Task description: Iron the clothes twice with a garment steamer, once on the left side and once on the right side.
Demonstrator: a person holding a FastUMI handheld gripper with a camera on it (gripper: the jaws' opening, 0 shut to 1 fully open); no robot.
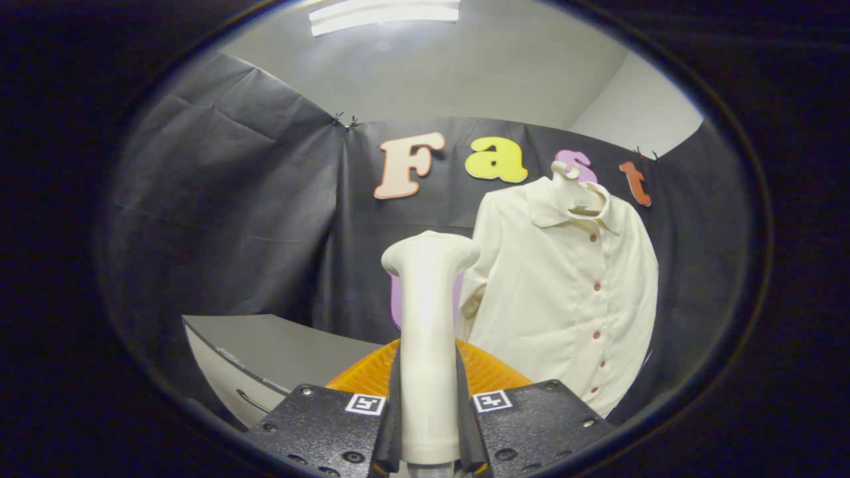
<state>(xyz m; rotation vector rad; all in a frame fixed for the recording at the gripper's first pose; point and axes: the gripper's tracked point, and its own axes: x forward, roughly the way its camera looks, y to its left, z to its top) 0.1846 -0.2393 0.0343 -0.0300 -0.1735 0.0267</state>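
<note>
Cream-white plastic garment steamer [428, 332] upright, handle clamped between both fingers of the gripper [428, 425], head above them. Cream long-sleeved button-up shirt [571, 299] hangs on a white hanger [568, 189] against the black cloth wall [252, 219], beyond and right of steamer, apart. Grey table [279, 345] lower left.

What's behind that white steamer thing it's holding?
Behind the garment steamer, clamped between the gripper fingers, an orange ribbed thing and a purple shape peek out, the steamer hiding most of both. A cream shirt hangs beyond, against the black cloth wall.
</note>
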